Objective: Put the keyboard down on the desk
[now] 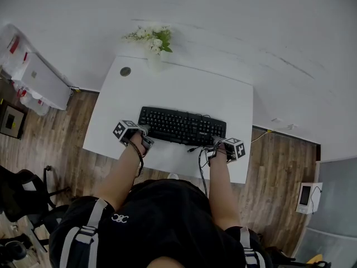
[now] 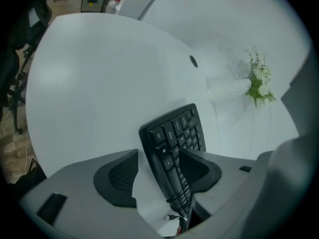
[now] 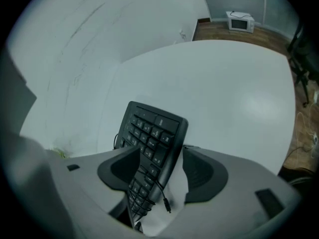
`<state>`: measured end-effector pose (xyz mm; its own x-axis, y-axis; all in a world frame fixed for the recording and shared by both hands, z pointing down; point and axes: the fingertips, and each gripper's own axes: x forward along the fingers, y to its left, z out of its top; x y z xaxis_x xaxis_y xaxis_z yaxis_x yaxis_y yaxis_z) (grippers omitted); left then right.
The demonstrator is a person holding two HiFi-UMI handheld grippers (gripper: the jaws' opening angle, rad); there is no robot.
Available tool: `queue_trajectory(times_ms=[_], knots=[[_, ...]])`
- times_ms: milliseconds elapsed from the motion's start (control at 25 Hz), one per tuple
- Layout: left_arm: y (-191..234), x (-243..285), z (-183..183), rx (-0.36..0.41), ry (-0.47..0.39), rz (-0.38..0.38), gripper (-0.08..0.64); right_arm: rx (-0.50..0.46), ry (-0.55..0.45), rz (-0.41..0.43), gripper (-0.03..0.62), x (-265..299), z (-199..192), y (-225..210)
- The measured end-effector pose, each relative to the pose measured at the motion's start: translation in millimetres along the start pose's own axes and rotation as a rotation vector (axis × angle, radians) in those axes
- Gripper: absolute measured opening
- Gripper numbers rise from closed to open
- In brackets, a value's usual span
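Observation:
A black keyboard (image 1: 181, 126) lies flat on the white desk (image 1: 167, 88), near its front edge. My left gripper (image 1: 145, 134) stands at the keyboard's left end and my right gripper (image 1: 215, 144) at its right end. In the left gripper view the keyboard (image 2: 174, 133) end sits between the wide jaws of the left gripper (image 2: 159, 171); bare desk shows between it and one pad (image 2: 119, 176). In the right gripper view the right gripper (image 3: 162, 172) likewise straddles the keyboard (image 3: 152, 126), with a gap beside one pad (image 3: 204, 173). The keyboard's cable (image 3: 158, 190) trails loose between the jaws.
A vase of white flowers (image 1: 153, 41) stands at the desk's back edge, beside a round grommet (image 1: 125, 71). A white cabinet (image 1: 39, 80) and a black chair (image 1: 22, 188) stand at the left. A small white device (image 1: 305, 197) sits on the wooden floor at the right.

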<state>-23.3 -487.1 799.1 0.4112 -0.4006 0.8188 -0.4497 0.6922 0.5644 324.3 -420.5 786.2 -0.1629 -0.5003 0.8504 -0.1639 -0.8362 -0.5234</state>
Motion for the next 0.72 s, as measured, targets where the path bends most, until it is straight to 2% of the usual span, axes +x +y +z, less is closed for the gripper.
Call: queue_trajectory(times_ms=[120, 160, 200, 280, 320, 360, 520, 640, 720], knots=[[5, -6, 4, -0.007, -0.006, 0.007, 0.270, -0.004, -0.015, -0.007, 0.257, -4, -3, -1], [6, -8, 4, -0.003, -0.002, 0.003, 0.260, -0.007, -0.024, -0.008, 0.237, -5, -4, -3], [8, -10, 3, 0.010, -0.001, 0.004, 0.221, -0.012, -0.032, -0.006, 0.206, -7, -5, -4], [11, -15, 3, 0.051, -0.003, 0.020, 0.117, -0.024, -0.040, 0.016, 0.055, -9, -10, -3], [12, -17, 2, 0.076, 0.001, 0.027, 0.034, -0.028, -0.038, 0.030, -0.001, -10, -13, -2], [11, -19, 1, 0.104, 0.009, 0.029, 0.002, -0.032, -0.037, 0.040, -0.002, -11, -16, -2], [10, -24, -6, 0.211, 0.027, 0.024, 0.001, -0.068, -0.055, 0.055, -0.002, -16, -27, -6], [7, -34, -7, 0.283, 0.012, 0.008, 0.000, -0.120, -0.040, 0.176, -0.003, -22, -41, 9], [-3, -42, -4, 0.377, -0.024, -0.023, 0.000, -0.197, -0.043, 0.261, -0.003, -29, -49, 25]])
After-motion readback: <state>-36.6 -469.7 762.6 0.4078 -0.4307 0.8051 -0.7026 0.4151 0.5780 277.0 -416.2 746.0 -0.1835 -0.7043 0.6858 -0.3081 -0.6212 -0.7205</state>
